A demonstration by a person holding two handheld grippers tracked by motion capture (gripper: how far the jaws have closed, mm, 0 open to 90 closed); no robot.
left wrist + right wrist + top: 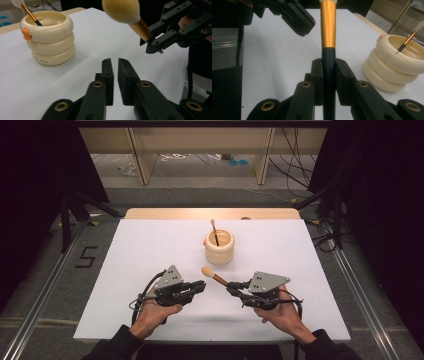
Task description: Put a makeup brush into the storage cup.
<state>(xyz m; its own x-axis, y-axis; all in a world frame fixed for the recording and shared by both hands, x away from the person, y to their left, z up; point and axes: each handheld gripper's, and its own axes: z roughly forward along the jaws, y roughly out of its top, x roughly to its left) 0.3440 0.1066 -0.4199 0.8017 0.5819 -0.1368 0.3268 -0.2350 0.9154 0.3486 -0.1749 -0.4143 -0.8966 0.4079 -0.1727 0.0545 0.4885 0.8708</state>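
A makeup brush [212, 275] with a fluffy tan head, a gold ferrule and a dark handle is held by my right gripper [231, 287], which is shut on the handle [329, 63]. The brush head [121, 10] points toward the table's middle, just above the surface. My left gripper [200, 285] lies a short way left of the brush head, its jaws [115, 63] nearly together with nothing between them. Behind both stands a cream ribbed holder [219, 247] with a thin brush [215, 231] leaning in it.
A white sheet [150, 245] covers the table, with a wooden edge [210, 213] at the back. An orange tab [25, 34] sticks out from the holder's rim. Metal rails [45, 285] run along both sides of the table.
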